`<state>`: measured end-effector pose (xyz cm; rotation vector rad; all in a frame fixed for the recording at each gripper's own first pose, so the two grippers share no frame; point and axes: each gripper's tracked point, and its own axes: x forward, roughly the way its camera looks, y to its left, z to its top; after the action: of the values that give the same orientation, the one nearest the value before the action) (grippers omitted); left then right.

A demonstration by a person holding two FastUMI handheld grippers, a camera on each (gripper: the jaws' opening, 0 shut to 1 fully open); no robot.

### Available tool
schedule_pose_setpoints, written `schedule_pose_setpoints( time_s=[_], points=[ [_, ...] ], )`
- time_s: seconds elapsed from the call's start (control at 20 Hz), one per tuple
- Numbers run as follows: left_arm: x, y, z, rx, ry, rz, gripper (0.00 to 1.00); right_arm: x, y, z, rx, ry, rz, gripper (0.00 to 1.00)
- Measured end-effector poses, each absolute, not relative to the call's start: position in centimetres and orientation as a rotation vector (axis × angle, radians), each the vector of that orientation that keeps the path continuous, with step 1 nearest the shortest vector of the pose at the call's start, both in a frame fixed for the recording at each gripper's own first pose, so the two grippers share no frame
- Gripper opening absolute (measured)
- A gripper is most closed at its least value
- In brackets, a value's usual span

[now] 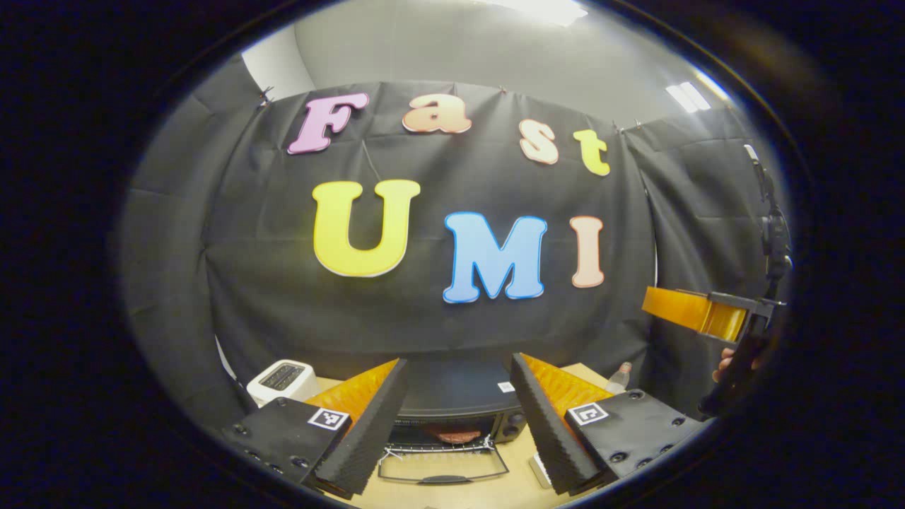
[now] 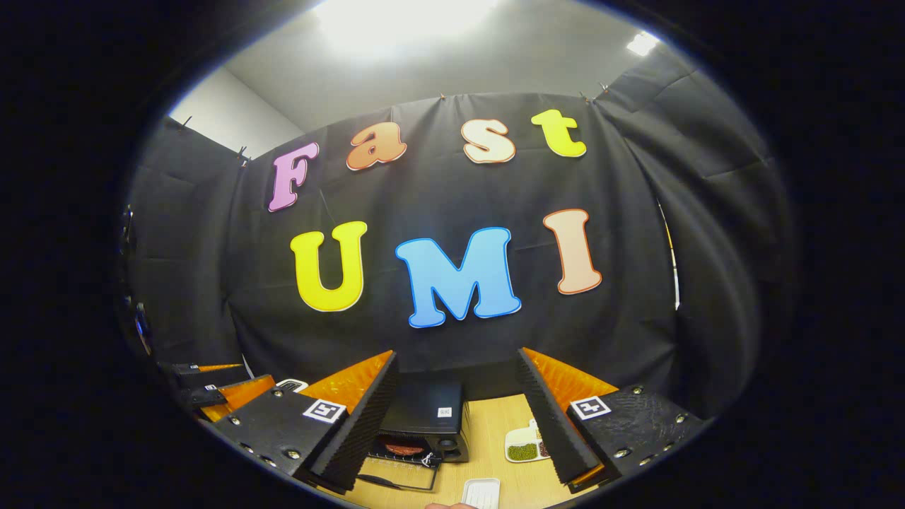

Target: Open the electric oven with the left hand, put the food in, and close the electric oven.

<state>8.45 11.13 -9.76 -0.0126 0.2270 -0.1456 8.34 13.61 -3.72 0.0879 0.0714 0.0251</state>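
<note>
Electric oven (image 1: 456, 410) door (image 1: 442, 470) down, reddish food (image 1: 452, 435) on its rack. Left gripper (image 1: 458, 424) and right gripper (image 2: 458, 424) jaws both spread, empty. Divided dish (image 2: 524, 445) holds green bits.

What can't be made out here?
- Food in the open oven: too small to identify, left gripper view.
- Oven door: right tool finger covers its left part, right gripper view.
- Divided dish: finger hides its right side.

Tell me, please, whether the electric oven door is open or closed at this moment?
Open. The oven door lies folded down flat in front of the electric oven, and reddish food shows on the rack inside.
</note>
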Motion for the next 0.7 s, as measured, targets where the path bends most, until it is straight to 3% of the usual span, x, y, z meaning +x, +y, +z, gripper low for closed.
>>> schedule_pose_setpoints(
  time_s=[0.7],
  points=[
    [5.4,12.7,-31.2,-0.045,0.823,-0.074,1.0,8.9,10.0,-9.7,0.167,0.23,-0.01,0.99]
  ],
)
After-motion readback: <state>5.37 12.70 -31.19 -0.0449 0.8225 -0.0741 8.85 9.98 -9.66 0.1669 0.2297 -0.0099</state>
